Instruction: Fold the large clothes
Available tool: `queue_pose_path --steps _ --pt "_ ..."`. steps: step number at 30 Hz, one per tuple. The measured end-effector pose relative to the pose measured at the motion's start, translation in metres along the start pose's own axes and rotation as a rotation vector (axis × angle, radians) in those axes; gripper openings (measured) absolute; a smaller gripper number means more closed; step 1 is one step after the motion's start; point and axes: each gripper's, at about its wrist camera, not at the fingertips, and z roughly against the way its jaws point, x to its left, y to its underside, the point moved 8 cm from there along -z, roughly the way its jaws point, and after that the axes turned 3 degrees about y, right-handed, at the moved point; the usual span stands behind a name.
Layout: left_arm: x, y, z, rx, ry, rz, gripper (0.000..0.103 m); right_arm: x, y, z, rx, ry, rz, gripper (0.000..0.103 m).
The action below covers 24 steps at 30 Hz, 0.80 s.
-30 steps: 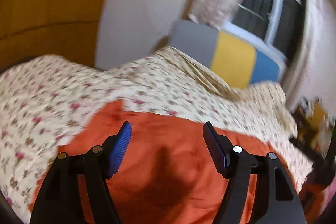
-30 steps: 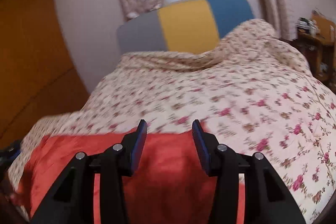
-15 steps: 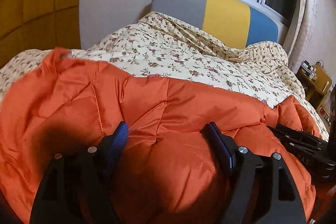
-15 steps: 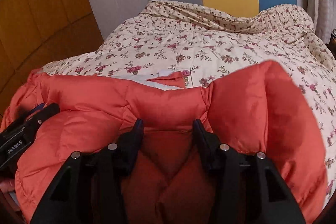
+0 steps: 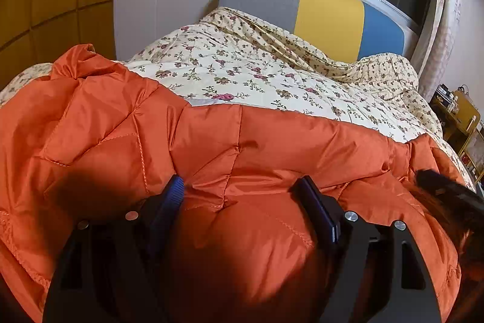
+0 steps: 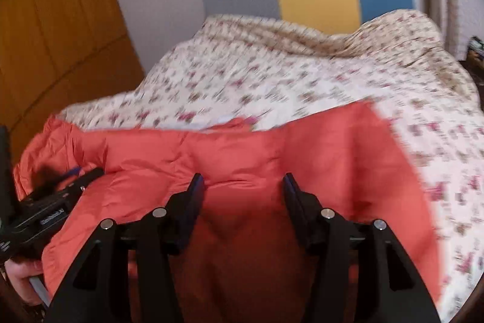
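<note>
The left gripper [image 5: 242, 192] stands wide, and puffed orange cloth bulges up between its blue pads [image 5: 174, 199]; whether the pads press on this cloth or only stand beside it, I cannot tell. The jaws of the right gripper [image 6: 243, 186] are opening, with cloth of the same jacket between them, and they seem to let it go.

In my judgement the step is to lay the fold down. It is better to release both sides low, then draw the grippers straight back, so the slippery padding does not spring open.

The orange quilted jacket [image 5: 272, 141] lies across the near end of the bed, on the flowered cover [image 5: 242, 74]. It is thick, shiny, stitched in diamonds, with a raised edge at the left. Behind the bed stands the grey, yellow and blue headboard [image 5: 329, 14].
</note>
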Motion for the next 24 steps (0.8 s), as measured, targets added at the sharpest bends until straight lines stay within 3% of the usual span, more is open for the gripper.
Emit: queue_pose_path --steps 2,4,10,18,22,24 --pt "0.000 0.000 0.000 0.000 -0.003 -0.003 0.078 -0.024 0.004 -0.002 0.020 0.055 -0.028 0.053" --pt "-0.001 0.000 0.001 0.001 -0.003 -0.006 0.078 -0.042 0.014 -0.017 0.072 0.035 -0.093 0.048" --pt "-0.002 0.000 0.002 0.001 0.002 -0.004 0.079 -0.034 0.017 -0.031 0.055 0.135 -0.029 0.049" --pt "0.003 -0.002 0.030 0.048 -0.001 -0.041 0.079 -0.037 0.021 -0.037 0.065 0.120 -0.042 0.050" --pt "0.044 -0.027 0.061 -0.049 -0.147 -0.045 0.080 -0.037 0.021 -0.037 0.064 0.121 -0.041 0.050" --pt "0.079 -0.039 0.066 -0.077 -0.234 0.014 0.088 -0.037 0.021 -0.036 0.063 0.122 -0.040 0.050"
